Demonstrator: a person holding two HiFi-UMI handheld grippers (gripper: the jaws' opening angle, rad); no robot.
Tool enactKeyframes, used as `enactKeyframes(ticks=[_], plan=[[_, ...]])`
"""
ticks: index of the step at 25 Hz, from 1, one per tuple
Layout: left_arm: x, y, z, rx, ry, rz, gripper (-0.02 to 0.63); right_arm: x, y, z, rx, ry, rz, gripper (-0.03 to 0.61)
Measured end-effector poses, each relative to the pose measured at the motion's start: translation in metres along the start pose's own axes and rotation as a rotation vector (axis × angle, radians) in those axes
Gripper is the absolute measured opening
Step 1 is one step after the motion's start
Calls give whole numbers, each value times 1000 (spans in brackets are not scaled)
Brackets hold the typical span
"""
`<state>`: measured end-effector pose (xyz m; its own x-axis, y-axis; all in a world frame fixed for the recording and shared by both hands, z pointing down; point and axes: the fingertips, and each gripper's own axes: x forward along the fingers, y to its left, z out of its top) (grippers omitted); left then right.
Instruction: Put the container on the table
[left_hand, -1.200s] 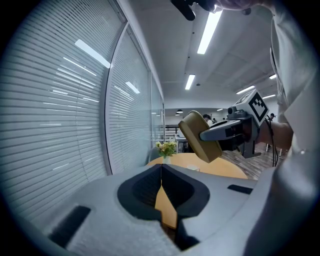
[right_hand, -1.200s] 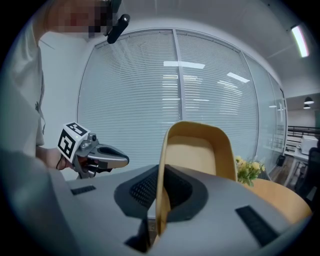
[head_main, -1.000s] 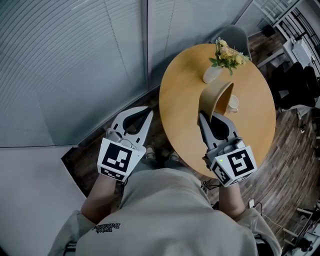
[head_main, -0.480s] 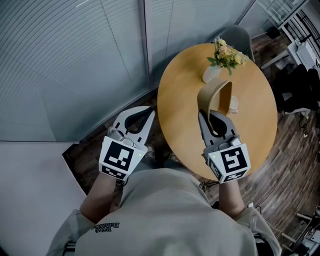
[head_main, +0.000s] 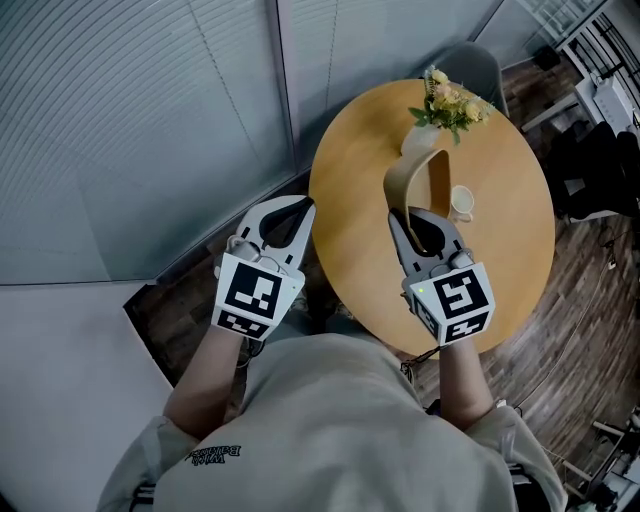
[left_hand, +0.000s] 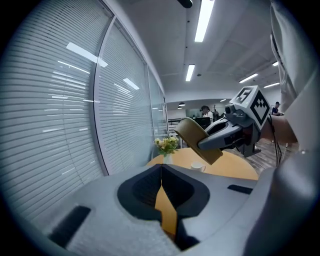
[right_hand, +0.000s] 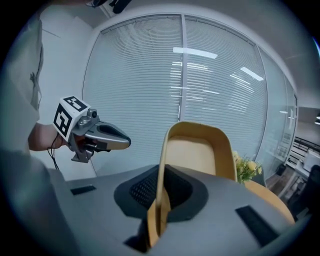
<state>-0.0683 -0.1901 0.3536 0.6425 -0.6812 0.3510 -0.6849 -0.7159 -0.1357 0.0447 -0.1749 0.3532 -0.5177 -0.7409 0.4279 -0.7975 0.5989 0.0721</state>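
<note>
A tan container with rounded corners hangs tilted on its side above the round wooden table, clear of the tabletop. My right gripper is shut on its rim; in the right gripper view the container rises from the right gripper, its hollow facing the camera. My left gripper is shut with nothing in it and hovers off the table's left edge, over the floor. From the left gripper view, the container and the right gripper's fingers show above the table.
A white vase of yellow flowers and a small white cup stand on the table's far side, just beyond the container. A grey chair sits behind the table. Windows with blinds run along the left.
The right gripper and the container have shifted slightly left and farther over the table. The left gripper has moved forward and to the right, closer to the table's edge.
</note>
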Motion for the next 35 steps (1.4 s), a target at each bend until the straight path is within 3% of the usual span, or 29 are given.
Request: enactKeyframes(ticks=[15, 28, 31, 35], plan=[[55, 12, -73, -75, 156, -42, 21, 63, -17, -60, 27, 154, 69, 32], [92, 26, -124, -146, 234, -55, 21, 126, -18, -143, 77, 322, 105, 32], [100, 26, -134, -196, 239, -65, 21, 137, -14, -157, 141, 352, 143, 32], [111, 22, -150, -226, 259, -88, 21, 154, -15, -184, 148, 393, 156, 32]])
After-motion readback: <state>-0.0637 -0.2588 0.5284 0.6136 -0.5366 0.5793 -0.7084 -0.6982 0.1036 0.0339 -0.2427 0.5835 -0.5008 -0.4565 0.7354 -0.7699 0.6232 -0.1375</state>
